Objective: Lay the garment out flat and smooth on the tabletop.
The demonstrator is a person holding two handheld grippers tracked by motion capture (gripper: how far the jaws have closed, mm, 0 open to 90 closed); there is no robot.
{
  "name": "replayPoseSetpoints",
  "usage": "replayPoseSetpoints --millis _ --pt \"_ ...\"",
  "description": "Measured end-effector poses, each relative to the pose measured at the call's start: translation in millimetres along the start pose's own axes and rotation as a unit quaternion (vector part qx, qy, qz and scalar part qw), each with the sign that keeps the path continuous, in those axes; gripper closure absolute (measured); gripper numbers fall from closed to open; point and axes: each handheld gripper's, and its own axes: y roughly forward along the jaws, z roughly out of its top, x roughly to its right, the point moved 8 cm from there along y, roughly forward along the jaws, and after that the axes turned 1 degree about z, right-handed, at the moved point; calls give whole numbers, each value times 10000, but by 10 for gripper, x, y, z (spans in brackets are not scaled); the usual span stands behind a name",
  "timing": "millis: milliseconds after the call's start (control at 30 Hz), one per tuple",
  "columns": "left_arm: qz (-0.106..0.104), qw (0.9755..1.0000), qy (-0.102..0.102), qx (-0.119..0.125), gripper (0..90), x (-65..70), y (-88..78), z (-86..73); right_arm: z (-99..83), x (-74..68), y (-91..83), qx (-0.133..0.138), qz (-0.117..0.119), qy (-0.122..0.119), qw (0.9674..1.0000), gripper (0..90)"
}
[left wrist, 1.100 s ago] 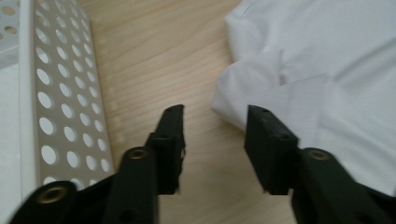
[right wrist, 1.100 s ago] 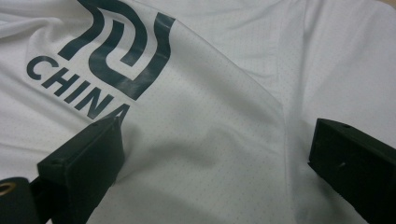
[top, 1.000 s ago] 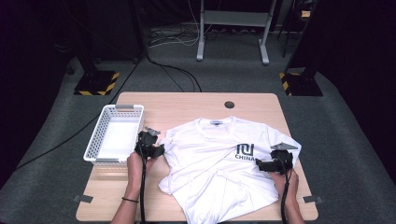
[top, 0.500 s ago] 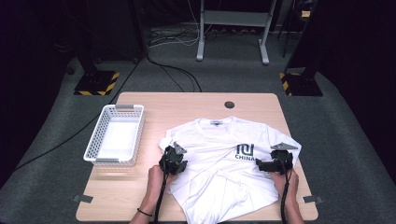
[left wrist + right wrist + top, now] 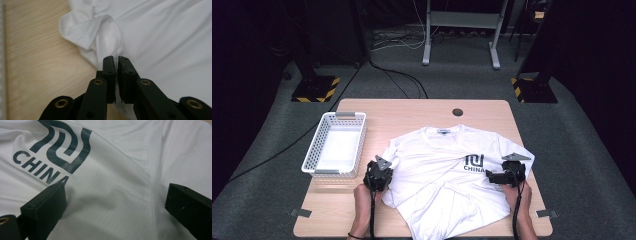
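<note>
on the table: white t-shirt [image 5: 447,175] lies spread over the right half, printed side up, hem at the near edge
left gripper [image 5: 117,62]: jaws have just been closing, now pinched on a bunched fold of the shirt's left sleeve
right gripper [image 5: 113,200]: jaws spread wide, resting over the cloth beside the china print [image 5: 53,155]
basket [image 5: 314,150]: white, near the left edge, apart from the shirt

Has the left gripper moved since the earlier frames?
Yes. The left gripper went from beside the basket out to the T-shirt, then back; its jaws have just closed on the sleeve.
</note>
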Motion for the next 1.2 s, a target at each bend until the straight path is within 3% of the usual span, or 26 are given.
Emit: replayPoseSetpoints --millis 233,333,400,467,533,567,667,767,867,1000,1200 --pt "440 9977 -497 -153 802 -372 -142 -308 0 1 -1 1 -8 5 10000 29" --pt "555 9964 -622 -129 689 -423 -192 -353 0 2 -1 3 -17 12 10000 30" --pt "646 9961 -602 -1 552 -404 -230 -315 1 2 -1 4 -17 12 10000 30" --pt "495 9974 -483 202 451 -331 -243 -243 1 2 -1 2 -19 14 10000 30" --pt "495 9974 -483 202 414 -331 -243 -243 1 2 0 2 -19 15 10000 30" --pt "61 9995 -54 315 414 -153 -125 -89 1 2 0 2 -19 15 10000 30" --pt "-256 9994 198 77 291 -64 87 6 2 2 0 0 -19 11 10000 31" --pt "-334 9992 65 -191 157 -107 274 34 2 2 -1 8 -24 7 10000 33" --pt "-405 9989 -176 -181 114 -163 299 10 -2 -1 -7 15 -35 28 10000 39" --pt "-251 9991 -334 -114 112 -206 254 -50 -29 -5 -36 7 -79 74 9999 41" --pt "92 9975 -657 -238 105 -242 201 -102 -96 -9 -106 -9 -175 164 9997 41"
